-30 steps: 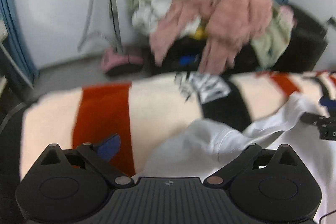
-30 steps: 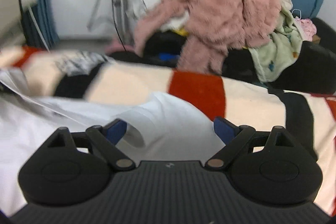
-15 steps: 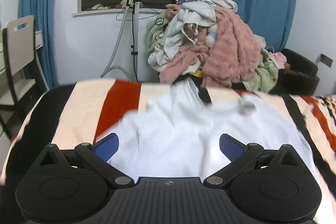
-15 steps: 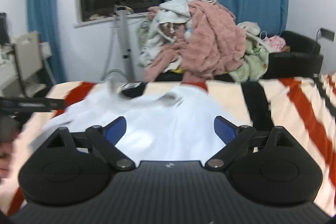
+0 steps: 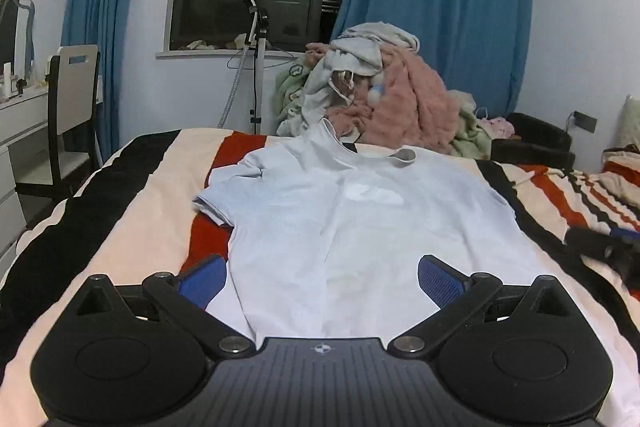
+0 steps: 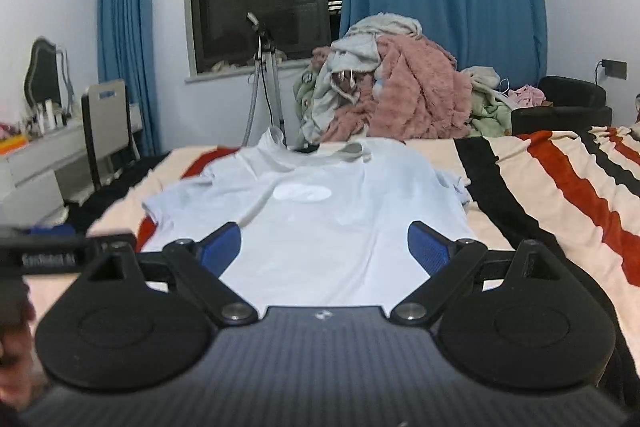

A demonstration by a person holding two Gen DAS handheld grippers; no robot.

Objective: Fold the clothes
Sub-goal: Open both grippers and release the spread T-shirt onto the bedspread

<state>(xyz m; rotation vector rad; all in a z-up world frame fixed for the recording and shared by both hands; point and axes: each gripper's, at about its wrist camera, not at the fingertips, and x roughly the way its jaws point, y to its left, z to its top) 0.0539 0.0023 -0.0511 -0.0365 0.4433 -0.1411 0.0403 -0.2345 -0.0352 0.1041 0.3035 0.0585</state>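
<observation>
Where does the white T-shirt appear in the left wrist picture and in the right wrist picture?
Left wrist: the T-shirt fills the centre, spread on the striped blanket.
Right wrist: the T-shirt lies centre, slightly left.
Shared landmark: the pink fluffy garment on the clothes pile behind the collar.

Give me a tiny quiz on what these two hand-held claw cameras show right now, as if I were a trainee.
1. True or false: the white T-shirt lies spread on the striped blanket.
2. The left claw is: A) open, B) shut on the shirt.
3. What stands beyond the shirt's collar: the ___ of clothes.

Key: 1 true; 2 A, and the right claw is open too; 3 pile.
</observation>
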